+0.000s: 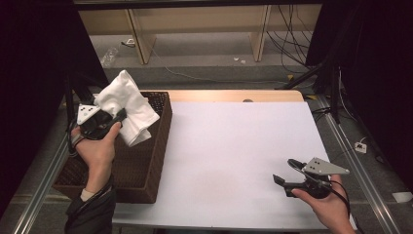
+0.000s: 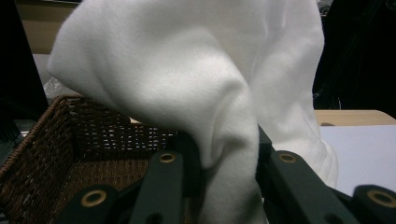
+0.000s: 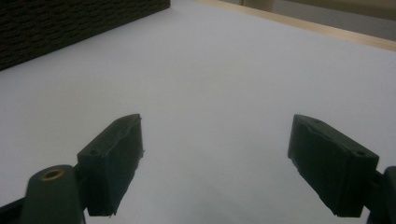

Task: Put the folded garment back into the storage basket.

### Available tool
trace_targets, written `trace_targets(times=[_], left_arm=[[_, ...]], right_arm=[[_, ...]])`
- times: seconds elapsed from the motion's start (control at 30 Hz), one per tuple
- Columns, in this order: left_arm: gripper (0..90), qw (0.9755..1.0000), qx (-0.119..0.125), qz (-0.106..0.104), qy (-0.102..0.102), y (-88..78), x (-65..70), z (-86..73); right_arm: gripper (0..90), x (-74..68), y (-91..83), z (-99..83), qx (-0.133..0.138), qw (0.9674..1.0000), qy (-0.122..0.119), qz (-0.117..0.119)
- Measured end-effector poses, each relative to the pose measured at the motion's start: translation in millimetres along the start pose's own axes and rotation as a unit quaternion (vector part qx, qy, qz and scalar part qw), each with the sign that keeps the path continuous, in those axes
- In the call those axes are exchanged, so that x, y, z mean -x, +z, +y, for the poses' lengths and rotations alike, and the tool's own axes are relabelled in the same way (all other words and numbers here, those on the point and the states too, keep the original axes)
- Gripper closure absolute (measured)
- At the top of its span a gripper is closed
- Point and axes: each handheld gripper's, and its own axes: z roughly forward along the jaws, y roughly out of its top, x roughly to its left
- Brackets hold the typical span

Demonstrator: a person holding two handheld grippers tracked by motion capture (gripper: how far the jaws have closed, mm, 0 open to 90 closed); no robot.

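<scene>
While left gripper (image 1: 118, 117) fingers clamp the white cloth (image 1: 127, 105) above the wicker basket (image 1: 158, 146), right gripper (image 1: 286, 171) fingers gape empty over the desk (image 1: 229, 146).

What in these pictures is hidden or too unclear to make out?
- Basket floor: in the high view the white cloth and the left hand cover much of it; in the left gripper view it is dim.
- Left gripper pads: in its own view the cloth wraps over them.
- Cloth's full shape: bunched, and cut off by the top edge of the left gripper view.
</scene>
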Motion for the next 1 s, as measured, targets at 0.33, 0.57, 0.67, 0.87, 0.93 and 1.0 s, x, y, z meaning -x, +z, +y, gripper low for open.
trace_targets(times=[0.33,0.57,0.67,0.87,0.93,1.0], left_arm=[[73.7,1.0000,-0.005,-0.001,-0.001,1.7,0.1,-1.4],[73.7,1.0000,-0.008,0.000,-0.002,2.7,-1.1,-2.4],[73.7,1.0000,-0.009,0.000,-0.002,2.9,-1.3,-2.6],[73.7,0.9999,-0.013,0.000,-0.003,4.2,-1.4,-3.7],[73.7,0.9999,-0.014,0.000,-0.002,4.6,-1.5,-4.1],[73.7,0.9999,-0.015,0.000,-0.002,5.0,-1.6,-4.4]], right_arm=[[18.7,-0.3,0.0,0.1,0.001,1.0000,0.000,0.000],[18.7,-0.3,0.0,0.1,0.001,1.0000,0.000,0.000],[18.7,-0.4,0.0,0.1,0.001,1.0000,0.000,0.000],[18.7,-0.3,-0.4,0.2,-0.002,1.0000,0.000,0.000],[18.7,-0.4,-0.4,0.2,-0.002,1.0000,0.000,0.000],[18.7,-0.3,-0.1,0.0,0.000,1.0000,0.001,0.001]])
